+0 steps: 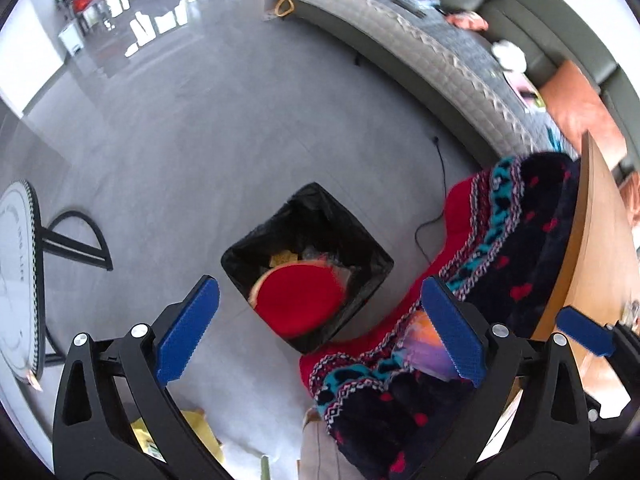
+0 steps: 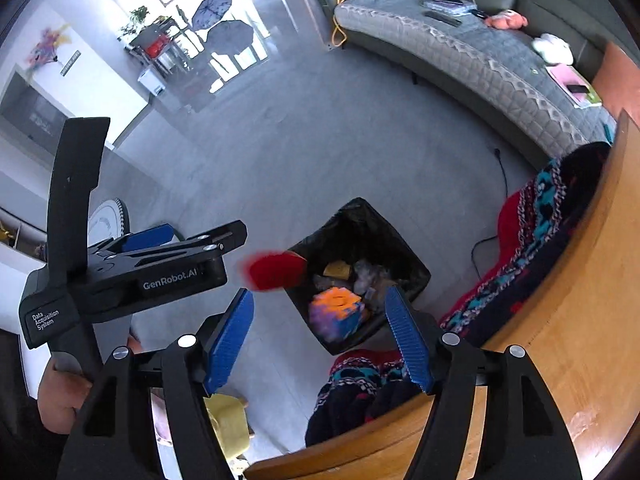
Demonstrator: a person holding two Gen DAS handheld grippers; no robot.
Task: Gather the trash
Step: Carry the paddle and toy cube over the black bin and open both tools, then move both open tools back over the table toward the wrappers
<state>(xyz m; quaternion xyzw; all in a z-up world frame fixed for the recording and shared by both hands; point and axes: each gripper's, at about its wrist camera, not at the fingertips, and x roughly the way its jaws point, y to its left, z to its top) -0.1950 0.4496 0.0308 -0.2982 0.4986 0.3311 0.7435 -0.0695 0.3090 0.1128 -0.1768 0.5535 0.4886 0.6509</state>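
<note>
A black-lined trash bin (image 1: 376, 264) stands on the grey floor below both grippers. In the left wrist view a red round piece (image 1: 298, 300) lies on top of the trash in it. My left gripper (image 1: 320, 336) is open and empty above the bin. In the right wrist view the bin (image 2: 416, 268) holds an orange and purple item (image 2: 338, 312) and crumpled wrappers. A blurred red piece (image 2: 276, 270) is in the air at the bin's left rim. My right gripper (image 2: 320, 336) is open and empty above the bin. The left gripper's body (image 2: 160, 272) shows at the left.
A wooden table edge (image 2: 560, 320) curves along the right, with a red, navy and teal patterned blanket (image 1: 500, 260) draped over it. A grey sofa (image 2: 460, 48) stands at the back. A black cable (image 1: 440, 184) lies on the floor. A round side table (image 1: 20, 272) is at the left.
</note>
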